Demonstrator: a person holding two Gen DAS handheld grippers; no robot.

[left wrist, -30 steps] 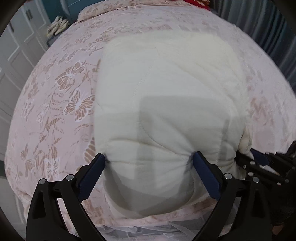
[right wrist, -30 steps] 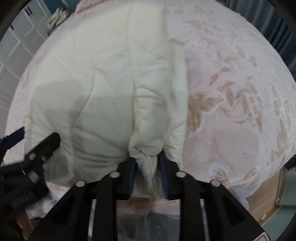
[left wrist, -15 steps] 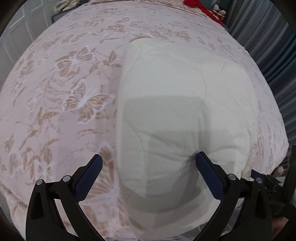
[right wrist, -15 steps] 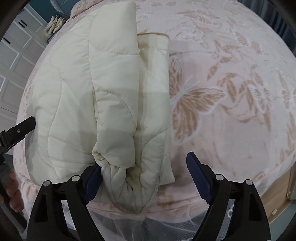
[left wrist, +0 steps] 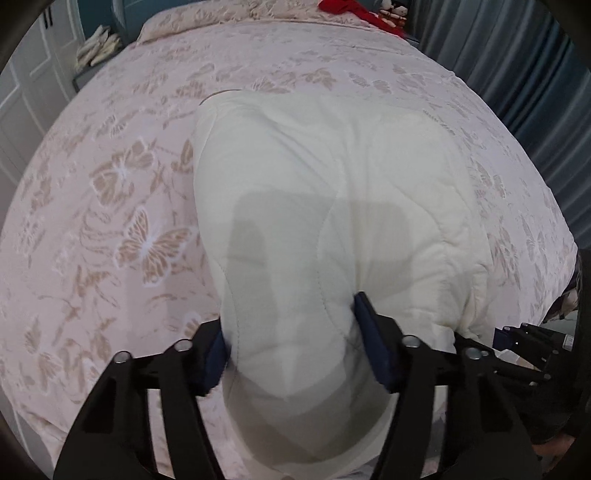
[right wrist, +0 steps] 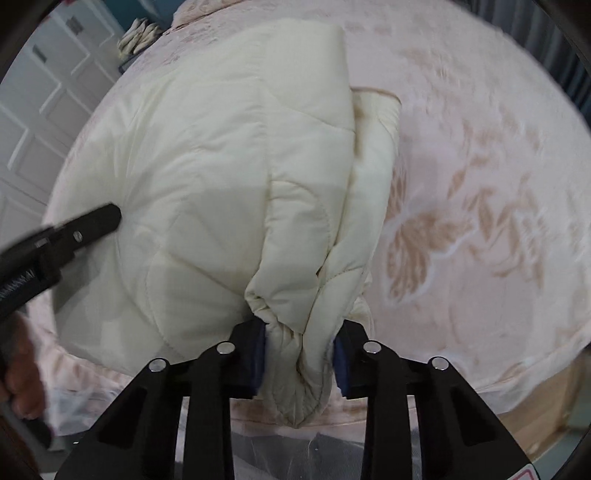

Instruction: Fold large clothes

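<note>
A cream quilted padded garment (left wrist: 332, 206) lies folded on the pink butterfly bedspread (left wrist: 110, 221), its near end hanging over the bed's front edge. My left gripper (left wrist: 291, 339) has its blue pads pressed into the garment's near left end, with a thick bunch of fabric between them. My right gripper (right wrist: 299, 354) is shut on the gathered near right corner of the garment (right wrist: 221, 177). The left gripper's finger shows in the right wrist view (right wrist: 92, 221), pushed against the garment's left side.
White cabinet doors (right wrist: 44, 110) stand to the left of the bed. Grey-blue curtains (left wrist: 535, 92) hang on the right. A red cloth (left wrist: 347, 9) and a pillow lie at the bed's far end. A wooden bed frame (right wrist: 546, 417) shows below right.
Both grippers have closed in on the garment's near end: the right one, open half a second ago, now pinches the corner, and the left jaws have narrowed onto the fabric.
</note>
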